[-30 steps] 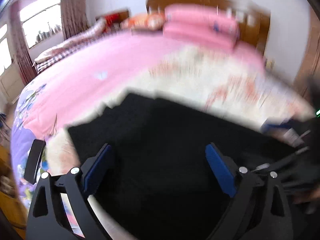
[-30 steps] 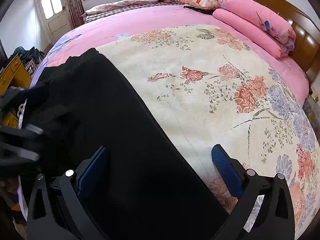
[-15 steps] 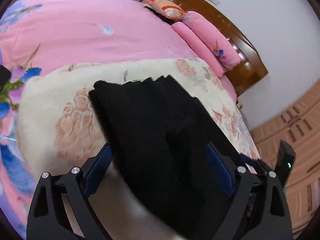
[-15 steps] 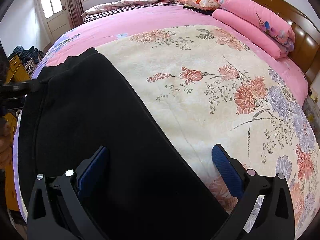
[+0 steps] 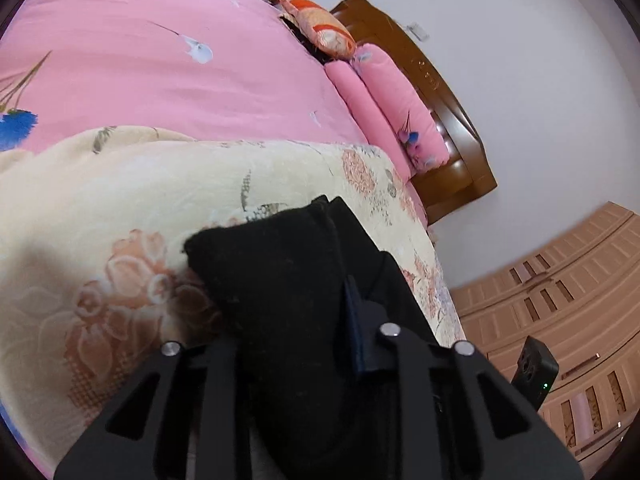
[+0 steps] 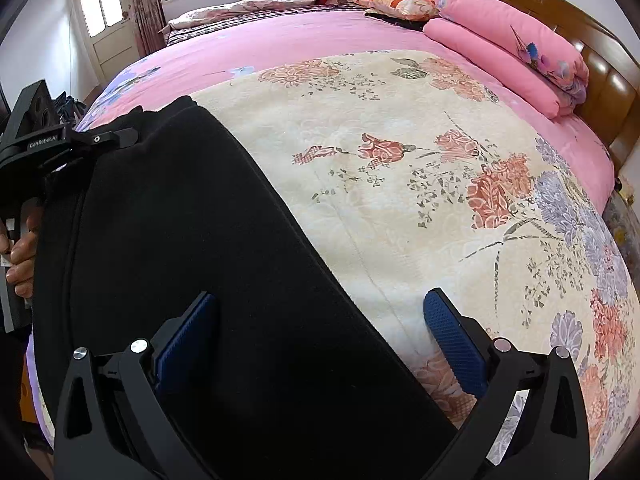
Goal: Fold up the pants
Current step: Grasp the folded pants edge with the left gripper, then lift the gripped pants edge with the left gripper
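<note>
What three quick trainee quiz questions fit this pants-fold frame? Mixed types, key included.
1. True or false: the left claw is shut on the black pants.
2. The right claw is: A) open above the pants, B) shut on the pants, C) gripping a pillow.
3. Fill in: the pants lie on a cream ______ blanket.

Key: 1 true; 2 A; 3 floral.

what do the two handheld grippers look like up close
Both are matte black, with angular arms that have triangular cutouts and round silver bolts. The right gripper has blue pads with a dotted texture. The left gripper carries white "GenRobot AI" lettering; a black module with a small green light sits beside it.
</note>
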`<state>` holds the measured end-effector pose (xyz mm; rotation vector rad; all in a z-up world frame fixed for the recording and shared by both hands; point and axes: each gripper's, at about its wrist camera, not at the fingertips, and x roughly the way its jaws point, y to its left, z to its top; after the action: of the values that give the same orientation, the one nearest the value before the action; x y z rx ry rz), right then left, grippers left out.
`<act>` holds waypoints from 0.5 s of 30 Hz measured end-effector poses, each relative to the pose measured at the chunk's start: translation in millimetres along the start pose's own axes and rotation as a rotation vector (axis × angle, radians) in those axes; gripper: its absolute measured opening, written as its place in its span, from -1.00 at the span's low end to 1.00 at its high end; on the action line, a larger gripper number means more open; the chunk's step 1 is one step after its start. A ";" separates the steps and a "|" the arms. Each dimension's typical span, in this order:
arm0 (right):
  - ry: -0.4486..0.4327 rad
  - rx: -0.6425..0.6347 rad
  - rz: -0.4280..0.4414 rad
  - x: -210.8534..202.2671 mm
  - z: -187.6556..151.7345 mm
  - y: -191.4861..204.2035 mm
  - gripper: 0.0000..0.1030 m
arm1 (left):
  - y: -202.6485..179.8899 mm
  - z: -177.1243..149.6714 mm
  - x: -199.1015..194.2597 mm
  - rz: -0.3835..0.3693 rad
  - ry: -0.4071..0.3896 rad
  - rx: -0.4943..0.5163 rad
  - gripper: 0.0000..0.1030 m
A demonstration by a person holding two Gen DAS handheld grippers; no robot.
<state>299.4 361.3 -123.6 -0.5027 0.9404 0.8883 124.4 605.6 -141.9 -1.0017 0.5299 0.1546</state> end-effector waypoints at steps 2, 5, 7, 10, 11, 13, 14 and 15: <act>0.002 -0.003 -0.003 0.0 -0.1 0.6 0.92 | -11.3 0.7 -3.3 0.051 -0.019 0.039 -0.62; 0.001 0.008 0.017 -2.8 1.0 -2.6 0.92 | -33.6 1.8 -7.9 0.131 -0.033 0.108 -0.64; 0.016 0.019 0.042 -13.6 -0.7 -0.6 0.92 | -43.1 4.4 -9.9 0.161 -0.034 0.136 -0.64; 0.010 -0.020 0.175 -46.1 -12.5 16.1 0.92 | -54.2 5.5 -12.4 0.207 -0.025 0.186 -0.64; 0.013 -0.056 0.181 -54.6 -18.3 23.8 0.92 | -57.8 4.8 -14.0 0.219 -0.026 0.200 -0.64; 0.013 -0.130 0.163 -64.9 -33.0 39.0 0.92 | -67.2 1.2 -22.3 0.215 -0.053 0.230 -0.66; 0.025 -0.155 0.153 -62.8 -37.8 43.9 0.92 | -72.6 -0.1 -26.5 0.203 -0.073 0.249 -0.66; 0.043 -0.183 0.122 -54.9 -42.0 49.7 0.92 | -80.7 -1.7 -31.2 0.189 -0.096 0.270 -0.67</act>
<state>222.3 335.6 -98.5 -0.6279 0.9410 1.0835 126.0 564.2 -65.9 -0.6774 0.5415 0.2899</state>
